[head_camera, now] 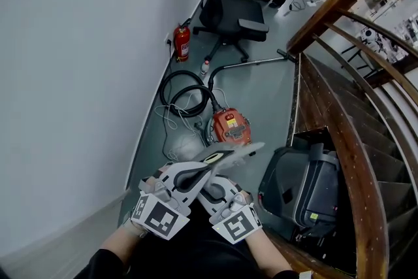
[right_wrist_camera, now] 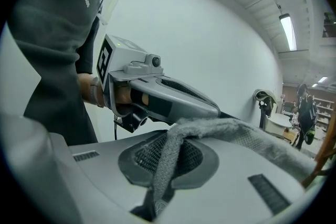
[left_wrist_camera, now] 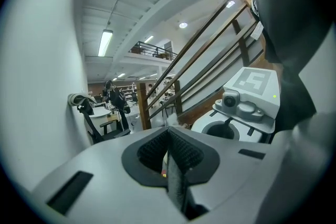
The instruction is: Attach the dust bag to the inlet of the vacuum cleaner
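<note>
An orange vacuum cleaner lies on the grey floor with a black hose coiled behind it. In front of me I hold a grey felt dust bag above the floor, short of the vacuum. My right gripper is shut on a fold of the dust bag, which drapes over its jaws. My left gripper is shut too, with a thin edge of the bag pinched between its pads. In the head view the left gripper and right gripper cross each other. I cannot make out the vacuum's inlet.
A grey and black machine stands at the right against the wooden stair railing. A red fire extinguisher and a black office chair stand further back by the white wall. A white cable lies beside the vacuum.
</note>
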`<action>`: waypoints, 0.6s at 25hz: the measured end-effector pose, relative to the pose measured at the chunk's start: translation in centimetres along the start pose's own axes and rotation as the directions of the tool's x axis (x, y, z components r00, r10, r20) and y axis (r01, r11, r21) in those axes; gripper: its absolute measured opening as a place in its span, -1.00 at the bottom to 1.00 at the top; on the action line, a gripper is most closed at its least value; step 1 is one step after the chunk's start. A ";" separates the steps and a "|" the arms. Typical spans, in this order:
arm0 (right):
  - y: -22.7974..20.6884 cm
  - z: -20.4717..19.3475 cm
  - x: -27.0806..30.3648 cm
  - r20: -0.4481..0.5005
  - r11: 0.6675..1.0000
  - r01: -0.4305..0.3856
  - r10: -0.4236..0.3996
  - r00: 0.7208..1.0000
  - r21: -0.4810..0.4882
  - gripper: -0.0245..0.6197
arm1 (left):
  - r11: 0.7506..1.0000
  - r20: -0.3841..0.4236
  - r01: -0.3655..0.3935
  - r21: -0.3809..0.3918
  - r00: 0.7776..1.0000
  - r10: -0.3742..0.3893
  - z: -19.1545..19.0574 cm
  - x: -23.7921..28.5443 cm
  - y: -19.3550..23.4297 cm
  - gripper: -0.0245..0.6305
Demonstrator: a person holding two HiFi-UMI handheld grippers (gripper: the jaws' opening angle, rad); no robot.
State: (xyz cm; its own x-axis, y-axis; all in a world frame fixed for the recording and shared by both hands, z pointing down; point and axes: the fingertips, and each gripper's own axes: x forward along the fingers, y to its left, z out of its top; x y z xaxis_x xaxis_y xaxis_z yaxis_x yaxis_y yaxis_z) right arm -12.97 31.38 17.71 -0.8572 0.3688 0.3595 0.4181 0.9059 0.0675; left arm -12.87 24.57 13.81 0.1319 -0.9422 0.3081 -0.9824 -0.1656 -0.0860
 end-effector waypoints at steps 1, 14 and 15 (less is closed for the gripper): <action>0.1 -0.2 0.0 -0.015 1.000 -0.017 0.017 1.000 0.005 -0.81 | 1.000 0.001 -0.003 -0.001 1.000 0.003 -0.1 0.0 0.2 -0.87; -0.7 -1.9 -7.1 -0.123 0.969 -0.230 0.239 0.963 0.084 -0.53 | 0.999 0.025 0.044 0.008 0.999 -0.044 0.0 1.5 -0.8 -0.87; -1.0 -1.9 -7.7 -0.132 0.971 -0.227 0.235 0.963 0.074 -0.52 | 0.999 0.019 0.044 0.016 0.999 -0.044 -0.1 1.7 -0.9 -0.87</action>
State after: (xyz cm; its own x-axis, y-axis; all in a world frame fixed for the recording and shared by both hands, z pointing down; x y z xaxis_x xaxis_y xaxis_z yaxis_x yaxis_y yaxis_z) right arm -6.22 27.20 16.68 -0.6878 0.5405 0.4846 0.5779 0.8116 -0.0849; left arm -11.80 23.19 14.49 0.1772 -0.9393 0.2939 -0.9735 -0.2112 -0.0878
